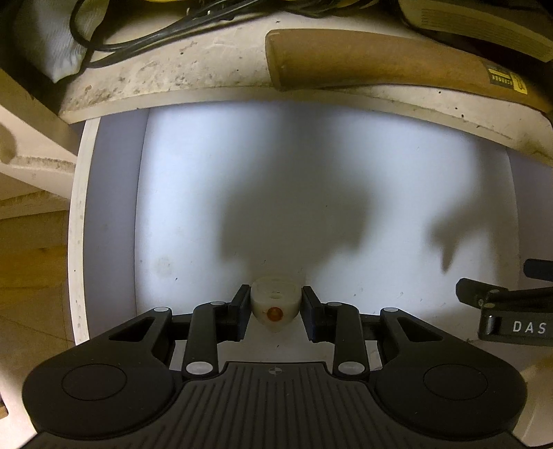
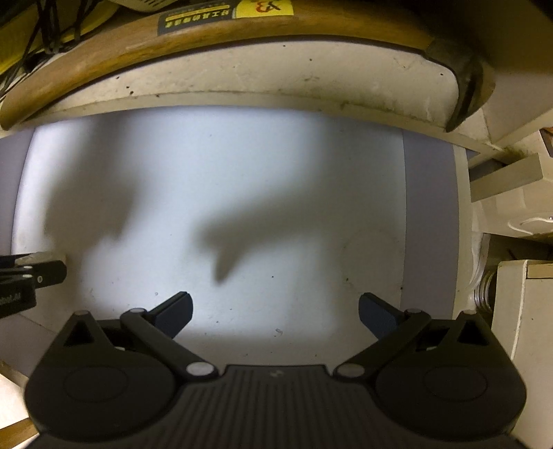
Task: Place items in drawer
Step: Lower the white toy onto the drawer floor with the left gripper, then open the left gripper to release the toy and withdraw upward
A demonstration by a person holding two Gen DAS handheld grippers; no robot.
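Note:
An open white drawer (image 1: 311, 172) lies below both grippers, its floor bare and lit, with shadows of the grippers across it. My left gripper (image 1: 275, 293) points down into it, shut on a small white plastic piece (image 1: 262, 304) that has an orange dot on its face. The piece hangs just above the drawer floor near the front. My right gripper (image 2: 275, 307) hovers over the same drawer (image 2: 242, 172), open with nothing between its fingers. Each gripper shows at the edge of the other's view, the right gripper body (image 1: 501, 311) and the left gripper tip (image 2: 31, 276).
Above the drawer is a dirty white cabinet top (image 1: 207, 69). A wooden-handled hammer (image 1: 363, 65) lies on it, its dark head (image 2: 463, 93) at the right end. Black cables (image 1: 138, 38), a pale cloth bag (image 1: 52, 41) and a book (image 1: 484, 20) lie behind.

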